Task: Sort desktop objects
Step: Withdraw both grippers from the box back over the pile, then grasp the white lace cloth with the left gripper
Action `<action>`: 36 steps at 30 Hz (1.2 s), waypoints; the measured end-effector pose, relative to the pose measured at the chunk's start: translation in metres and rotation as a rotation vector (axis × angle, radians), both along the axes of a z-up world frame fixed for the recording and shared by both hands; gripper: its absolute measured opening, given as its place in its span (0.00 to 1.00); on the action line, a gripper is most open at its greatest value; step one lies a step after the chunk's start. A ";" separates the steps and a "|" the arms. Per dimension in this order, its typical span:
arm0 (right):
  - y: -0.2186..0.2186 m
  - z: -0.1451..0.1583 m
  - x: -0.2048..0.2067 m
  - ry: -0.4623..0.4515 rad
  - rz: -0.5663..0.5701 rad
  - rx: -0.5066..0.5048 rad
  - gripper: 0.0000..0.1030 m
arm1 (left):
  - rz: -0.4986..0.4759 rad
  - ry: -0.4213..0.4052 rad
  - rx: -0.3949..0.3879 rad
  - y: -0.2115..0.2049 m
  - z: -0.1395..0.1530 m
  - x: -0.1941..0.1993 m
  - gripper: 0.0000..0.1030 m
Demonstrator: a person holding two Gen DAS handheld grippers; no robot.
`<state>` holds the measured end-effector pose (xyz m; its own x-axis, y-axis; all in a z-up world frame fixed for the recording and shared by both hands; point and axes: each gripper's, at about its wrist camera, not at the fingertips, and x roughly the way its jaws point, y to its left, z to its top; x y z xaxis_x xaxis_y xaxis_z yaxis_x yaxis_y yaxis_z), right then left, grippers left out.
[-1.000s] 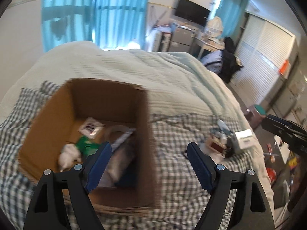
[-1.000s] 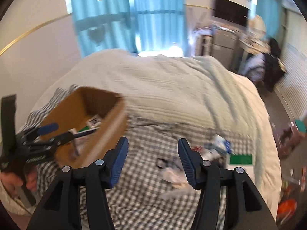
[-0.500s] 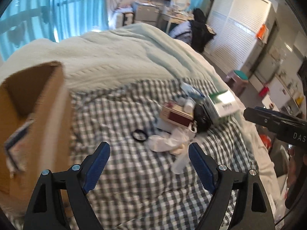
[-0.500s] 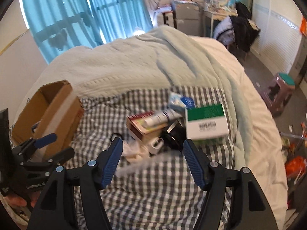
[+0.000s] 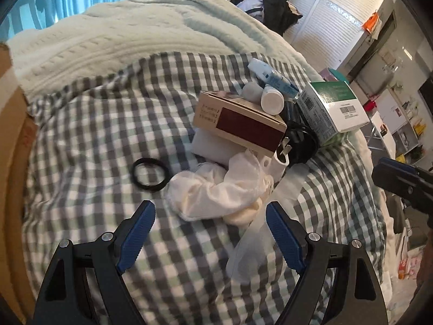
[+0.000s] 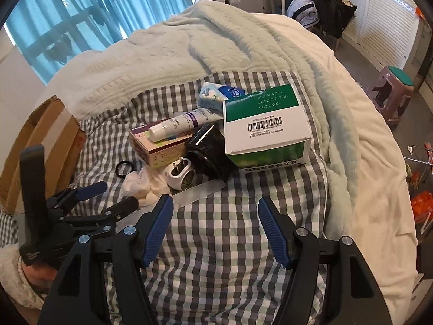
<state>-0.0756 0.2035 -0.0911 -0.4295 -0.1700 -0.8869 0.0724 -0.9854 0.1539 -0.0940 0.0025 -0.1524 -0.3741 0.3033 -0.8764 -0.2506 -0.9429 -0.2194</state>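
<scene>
A pick-up step was judged to be in hand: both tools were held empty over the pile, and nothing had yet been gripped. The next move was judged to call for one item to be singled out, most likely the crumpled white cloth [image 5: 216, 189] lying just ahead of the left gripper [image 5: 209, 220], whose jaws were spread wide. The right gripper [image 6: 215, 218] was likewise held with its jaws apart, above bare checks.

The work surface was a bed, covered by a pale knitted blanket [image 6: 189, 46] and, nearer, a grey-and-white checked sheet [image 6: 230, 230]. A cardboard box [image 6: 46, 140], presumably the sorting bin, was seen at the left edge of the sheet. Blue curtains and white slatted doors were visible behind.

The pile was made up of a green-and-white carton [image 6: 266, 124], a maroon-and-tan box [image 5: 240, 122], a black pouch-like item [image 6: 209, 151], a white tube [image 6: 180, 124] resting on the maroon box, a white plug adapter [image 6: 180, 174], a clear strip [image 6: 199, 192] and a black ring [image 5: 148, 173] lying apart on the sheet.
</scene>
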 end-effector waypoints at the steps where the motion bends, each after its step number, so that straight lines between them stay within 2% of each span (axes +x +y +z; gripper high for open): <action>1: -0.001 -0.002 -0.001 -0.007 0.003 0.002 0.63 | -0.007 0.001 0.004 0.003 -0.003 -0.002 0.84; 3: -0.003 -0.008 -0.003 -0.028 0.014 0.004 0.63 | -0.028 -0.003 -0.004 0.008 -0.009 -0.007 0.84; 4: -0.005 -0.012 -0.004 -0.039 0.018 0.006 0.63 | -0.046 -0.005 -0.002 0.011 -0.014 -0.009 0.80; 5: -0.006 -0.014 -0.004 -0.046 0.021 0.009 0.63 | -0.062 0.000 -0.005 0.013 -0.016 -0.010 0.49; 6: -0.008 -0.017 -0.004 -0.055 0.025 0.014 0.63 | -0.081 0.002 -0.030 0.015 -0.020 -0.010 0.25; 7: -0.010 -0.019 -0.004 -0.061 0.029 0.018 0.63 | -0.097 -0.003 -0.047 0.016 -0.023 -0.013 0.25; 9: -0.013 -0.021 -0.003 -0.067 0.037 0.021 0.63 | -0.096 0.012 -0.006 0.009 -0.020 -0.011 0.15; 16: -0.038 -0.030 -0.003 -0.093 0.082 0.026 0.63 | -0.042 0.053 0.027 -0.028 0.008 0.002 0.14; 20: -0.054 -0.041 -0.004 -0.124 0.078 -0.019 0.63 | 0.002 0.102 0.002 -0.050 0.020 0.010 0.14; 24: -0.071 -0.053 -0.007 -0.150 0.068 -0.025 0.63 | 0.058 0.093 -0.009 -0.067 0.020 0.013 0.14; 30: -0.070 -0.075 -0.021 -0.227 -0.106 -0.093 0.63 | 0.111 0.089 -0.027 -0.087 0.012 0.010 0.14; 32: -0.067 -0.079 -0.026 -0.238 -0.177 -0.129 0.68 | 0.120 0.088 -0.026 -0.095 0.011 0.010 0.14; 36: -0.077 -0.083 -0.038 -0.241 -0.219 -0.072 0.71 | 0.102 0.096 -0.025 -0.098 0.010 0.012 0.14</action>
